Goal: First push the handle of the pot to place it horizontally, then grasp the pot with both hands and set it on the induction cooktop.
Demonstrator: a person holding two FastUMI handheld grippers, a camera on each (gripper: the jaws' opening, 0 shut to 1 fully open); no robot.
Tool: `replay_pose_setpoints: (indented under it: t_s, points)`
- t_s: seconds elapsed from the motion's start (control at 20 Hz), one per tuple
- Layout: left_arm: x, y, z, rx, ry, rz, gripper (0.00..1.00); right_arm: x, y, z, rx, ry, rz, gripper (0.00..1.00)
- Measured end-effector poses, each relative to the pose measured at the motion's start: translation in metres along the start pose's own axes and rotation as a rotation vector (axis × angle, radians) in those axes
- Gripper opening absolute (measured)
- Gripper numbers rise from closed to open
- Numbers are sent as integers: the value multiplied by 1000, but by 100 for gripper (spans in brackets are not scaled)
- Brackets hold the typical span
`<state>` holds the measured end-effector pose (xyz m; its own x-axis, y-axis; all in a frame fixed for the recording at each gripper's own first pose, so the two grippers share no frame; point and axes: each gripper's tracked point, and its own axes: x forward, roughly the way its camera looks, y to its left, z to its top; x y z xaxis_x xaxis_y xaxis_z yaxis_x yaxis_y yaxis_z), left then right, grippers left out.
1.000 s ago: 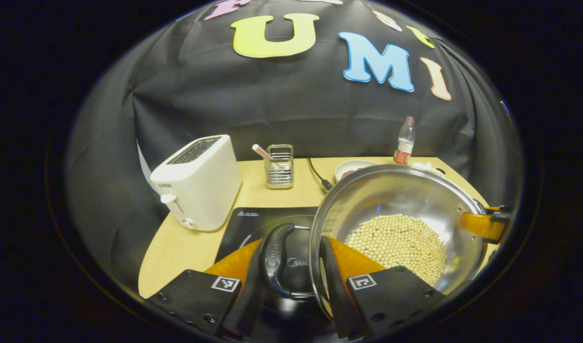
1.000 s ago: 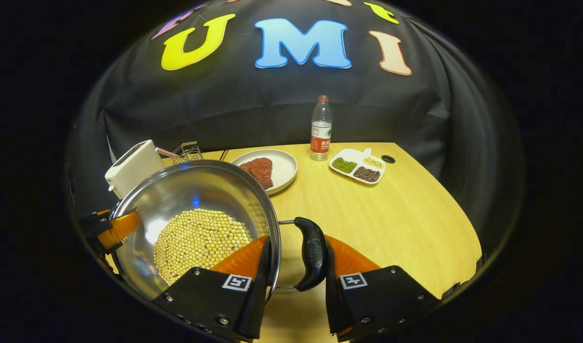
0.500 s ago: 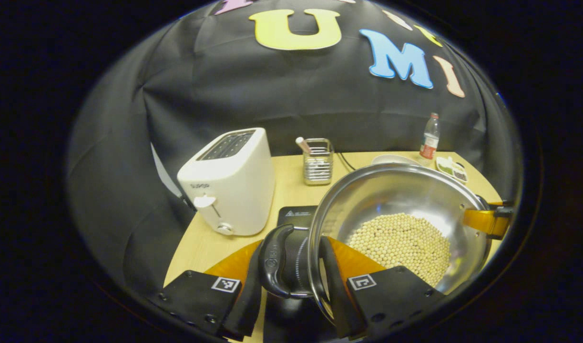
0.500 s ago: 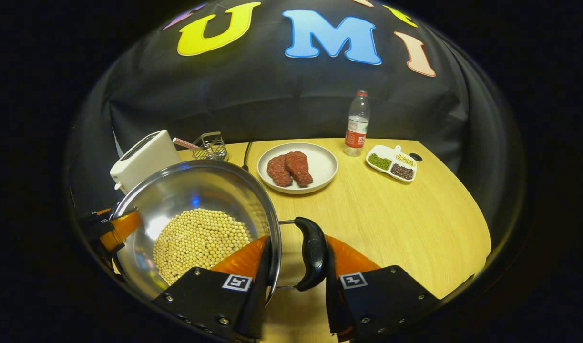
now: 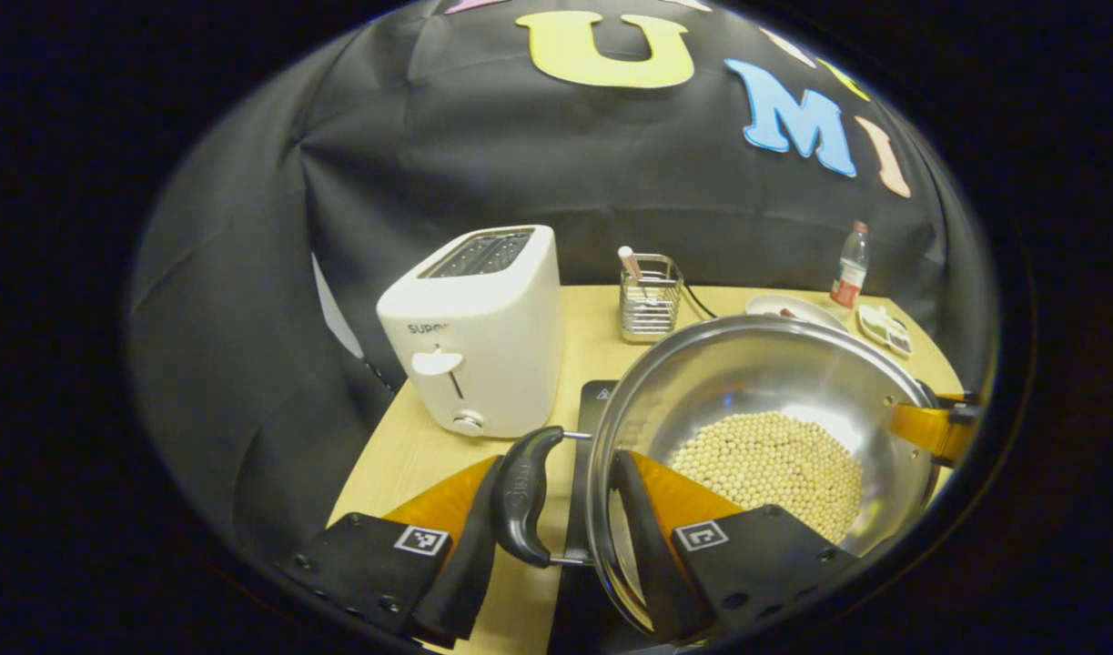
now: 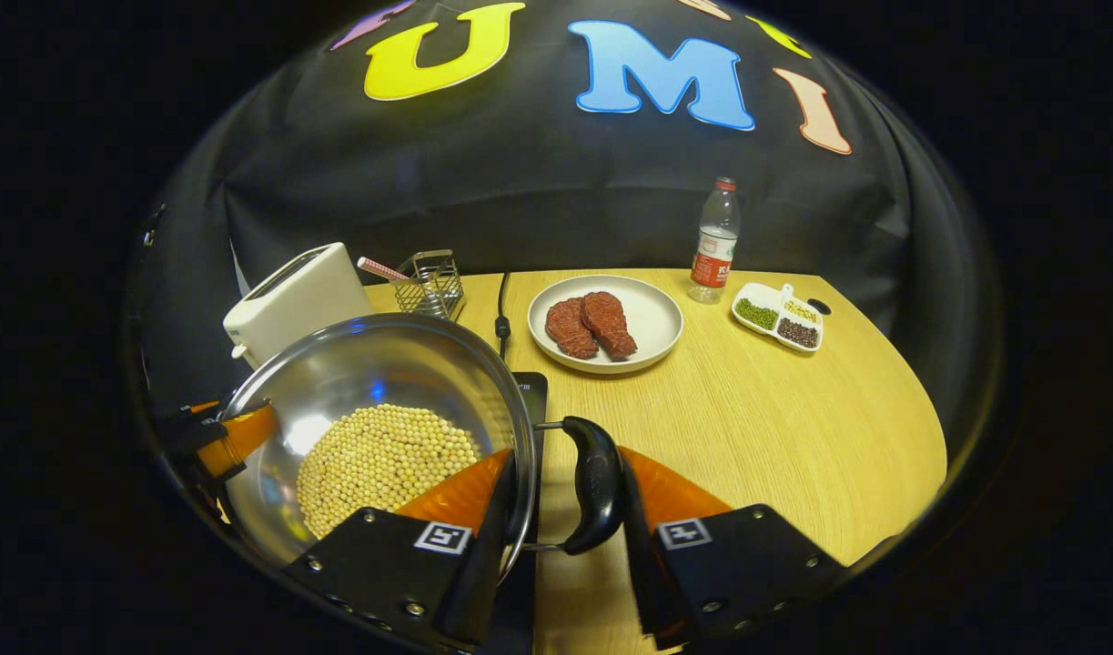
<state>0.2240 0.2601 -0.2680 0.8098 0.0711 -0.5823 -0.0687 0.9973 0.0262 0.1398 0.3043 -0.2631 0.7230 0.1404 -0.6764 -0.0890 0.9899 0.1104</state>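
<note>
Both grippers gripping the pot (image 5: 774,400) w/ beans: left gripper (image 5: 565,509) pinching rim & handle (image 5: 522,496), right gripper (image 6: 565,509) likewise, over cooktop (image 6: 531,389).

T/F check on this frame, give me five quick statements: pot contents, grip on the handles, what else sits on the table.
1. The pot holds pale round beans. True.
2. The plate is empty. False: two reddish pieces of meat lie on it.
3. The right hand-held gripper straddles the pot's black side handle and rim. True.
4. The toaster is black. False: it is white.
5. The water bottle lies on its side. False: it stands upright.
</note>
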Motion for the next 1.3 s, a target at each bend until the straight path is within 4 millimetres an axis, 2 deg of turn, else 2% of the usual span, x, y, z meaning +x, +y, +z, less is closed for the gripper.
replay_pose_setpoints:
  t_s: [0.05,0.1,0.15,0.2,0.35,0.55,0.75,1.0,1.2,1.25,1.3]
  points:
    - [-9,0,8,-24,-36,16,81,-8,0,11,-1,-40,9,74]
    - [-17,-2,20,-34,-80,29,87,-14,-4,20,-15,-86,10,86]
    - [-28,-4,34,-29,-123,43,94,-20,-10,25,-29,-121,10,94]
    - [-41,-7,47,-14,-167,51,100,-28,-16,29,-36,-144,12,97]
    - [-80,-35,86,16,-302,40,100,-57,-42,49,-20,-234,26,98]
    - [-137,-95,120,15,-413,14,98,-103,-93,68,-37,-336,30,98]
    - [-192,-158,127,0,-477,-27,99,-156,-153,78,-72,-420,3,98]
    - [-268,-228,118,-28,-554,-47,99,-229,-219,81,-112,-519,2,97]
    - [-331,-268,118,-1,-636,-52,98,-281,-257,78,-116,-583,25,97]
    - [-345,-277,117,4,-649,-56,92,-292,-264,77,-110,-590,28,97]
    - [-357,-287,115,14,-659,-65,98,-301,-273,75,-104,-595,24,97]
